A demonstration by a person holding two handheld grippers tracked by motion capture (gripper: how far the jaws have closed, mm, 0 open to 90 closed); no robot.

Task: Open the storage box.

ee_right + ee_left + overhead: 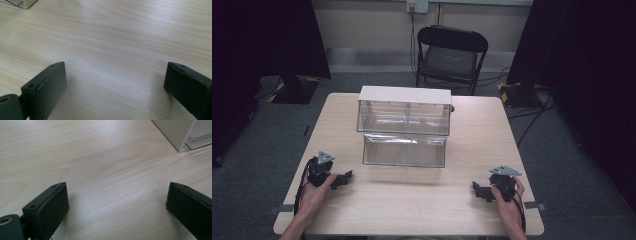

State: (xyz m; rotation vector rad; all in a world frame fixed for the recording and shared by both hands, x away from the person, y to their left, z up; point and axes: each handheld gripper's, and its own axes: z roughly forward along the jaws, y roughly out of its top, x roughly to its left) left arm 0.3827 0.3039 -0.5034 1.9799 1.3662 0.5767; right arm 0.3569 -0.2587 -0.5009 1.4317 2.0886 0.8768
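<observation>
**Clear two-level cabinet waiting, both tongs free**

The clear drawer cabinet (404,125) stands in the middle of the table (472,200), a little toward the far side. It has a pale lid on top and transparent walls. The lower drawer (404,150) is pulled out toward the near side, so it stands forward like a step under the upper level. Both levels look empty, as far as the reflections allow to see.

I judge it is rigid plastic: light, stiff, smooth and rather slippery, and it can crack or scratch if it is pressed hard. Because it is light, the whole cabinet may slide on the wood when one pushes the drawer. A good place to take hold is the front wall of the lower drawer, at its top edge, with a gentle squeeze; the other tong could steady the lid or a side wall.

The left gripper (343,178) rests near the left near part of the table, just to the left and nearer than the drawer, its jaws spread apart and grasping nothing. In the left gripper view a pale corner of the cabinet (177,135) appears far right. The right gripper (479,191) lies at the near right, well apart from the drawer, also released and empty.
</observation>
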